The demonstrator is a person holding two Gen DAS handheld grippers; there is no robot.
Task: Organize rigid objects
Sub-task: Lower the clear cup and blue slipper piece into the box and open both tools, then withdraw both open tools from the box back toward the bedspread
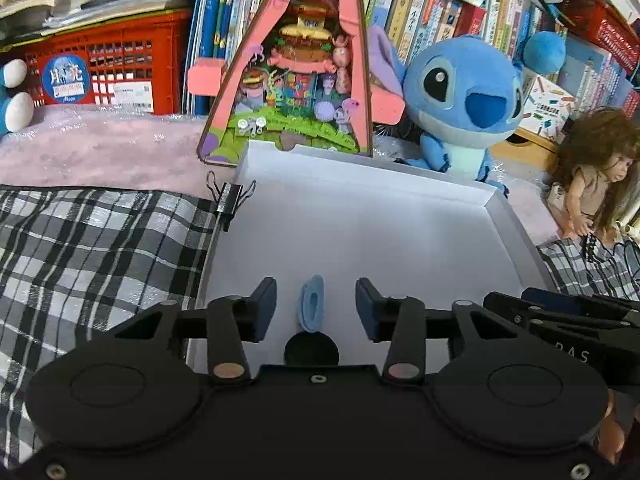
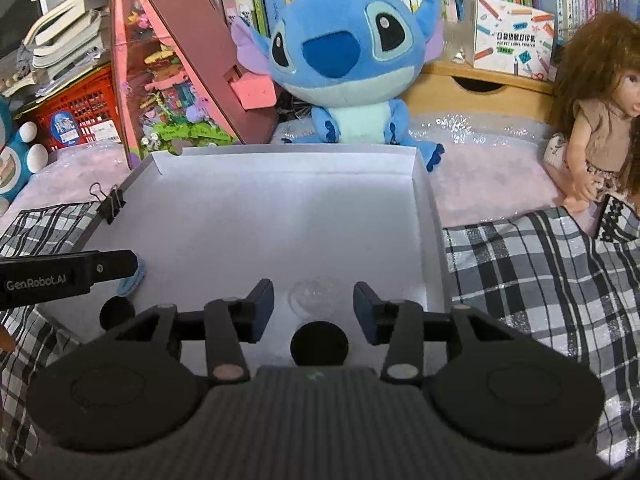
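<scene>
A shallow white box point(image 1: 496, 200) lies open on the plaid cloth. On the box floor, a small blue oval piece point(image 1: 312, 312) rests between the fingers of my left gripper point(image 1: 316, 294). The pads stand apart from it on both sides, so the gripper is open. In the right wrist view, a clear round object point(image 2: 314, 300) sits on the box point(image 2: 280, 156) floor, between the spread fingers of my right gripper point(image 2: 314, 294); the pads do not touch it. The blue piece point(image 2: 130, 282) peeks out under the left gripper's finger point(image 2: 108, 266) there.
A black binder clip point(image 1: 230, 198) grips the box's left wall. Behind the box stand a pink triangular toy house point(image 1: 292, 80) and a blue plush point(image 1: 464, 92). A doll point(image 2: 592, 136) sits at the right. Black-and-white plaid cloth point(image 2: 540, 272) flanks the box. Books and a red crate point(image 1: 108, 64) fill the back.
</scene>
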